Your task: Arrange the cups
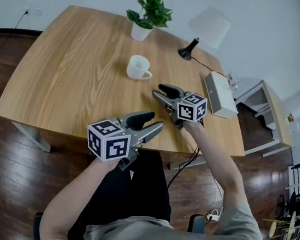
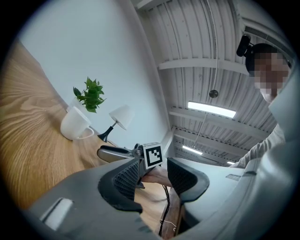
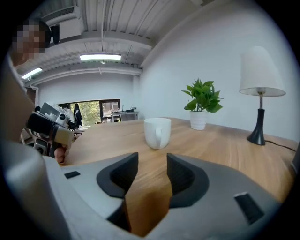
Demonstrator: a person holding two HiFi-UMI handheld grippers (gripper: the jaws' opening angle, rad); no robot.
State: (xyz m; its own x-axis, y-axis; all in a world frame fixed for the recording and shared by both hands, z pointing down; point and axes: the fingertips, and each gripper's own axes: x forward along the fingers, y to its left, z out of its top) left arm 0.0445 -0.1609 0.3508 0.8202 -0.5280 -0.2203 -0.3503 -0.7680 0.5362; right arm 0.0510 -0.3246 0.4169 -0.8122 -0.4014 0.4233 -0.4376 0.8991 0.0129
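One white cup (image 1: 139,68) stands upright on the wooden tabletop (image 1: 60,74), ahead of the right tool (image 1: 156,92) and apart from it, with its handle turned toward that tool. The right tool's jaws stand apart over bare wood, gripping nothing. The left tool (image 1: 157,119), near the tabletop's edge, is likewise parted and holds nothing. Beyond the cup, a white pot (image 1: 140,32) holds a green plant (image 1: 150,8).

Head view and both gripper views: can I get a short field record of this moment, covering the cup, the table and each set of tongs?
Cup: white ceramic cup with a handle, upright on the light wooden table, untouched
Left tongs: open, empty
Right tongs: open, empty, aimed at the cup
Also on table: green potted plant, white-shaded lamp
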